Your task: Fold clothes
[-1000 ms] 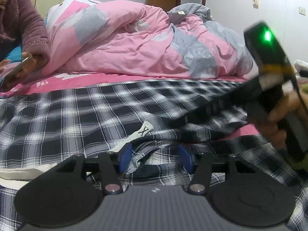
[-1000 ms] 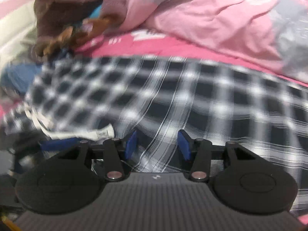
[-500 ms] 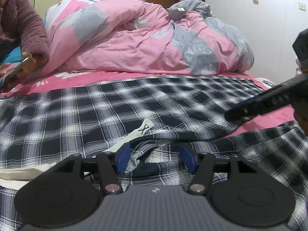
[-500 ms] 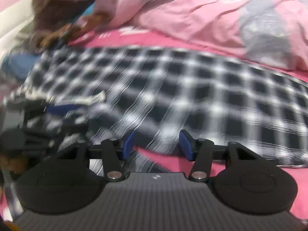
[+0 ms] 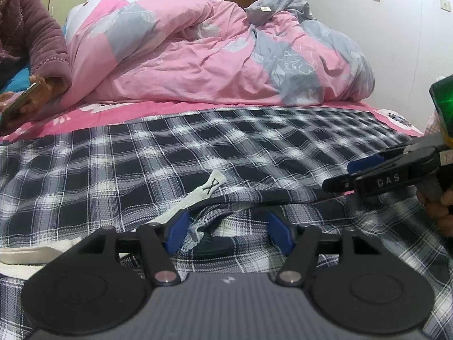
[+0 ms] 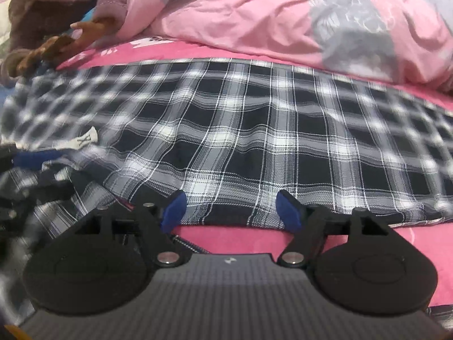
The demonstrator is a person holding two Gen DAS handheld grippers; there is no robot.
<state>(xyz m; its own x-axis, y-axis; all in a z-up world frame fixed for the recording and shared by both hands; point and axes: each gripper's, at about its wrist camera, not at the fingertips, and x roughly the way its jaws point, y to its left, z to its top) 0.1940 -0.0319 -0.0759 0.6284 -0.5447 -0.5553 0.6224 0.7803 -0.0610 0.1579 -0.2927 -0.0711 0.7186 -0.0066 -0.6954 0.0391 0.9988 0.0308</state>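
Observation:
A black-and-white plaid garment lies spread over the pink bedsheet. A white label strip with an X mark sticks out of its bunched near fold. My left gripper sits low at that fold. Its jaws are opening, with crumpled plaid cloth lying loose between the blue pads. My right gripper hovers at the near hem of the plaid garment. Its jaws are opening too, and the hem lies just past the tips with nothing pinched. From the left wrist view the right gripper shows side-on at the right edge.
A heaped pink and grey duvet fills the back of the bed. A person in a plum fleece sleeve sits at the far left holding a phone. A white wall runs along the right.
My right gripper has swung rightward from over the cloth to its near hem, and its jaws have widened. The left gripper has stayed put with its jaws spreading slightly.

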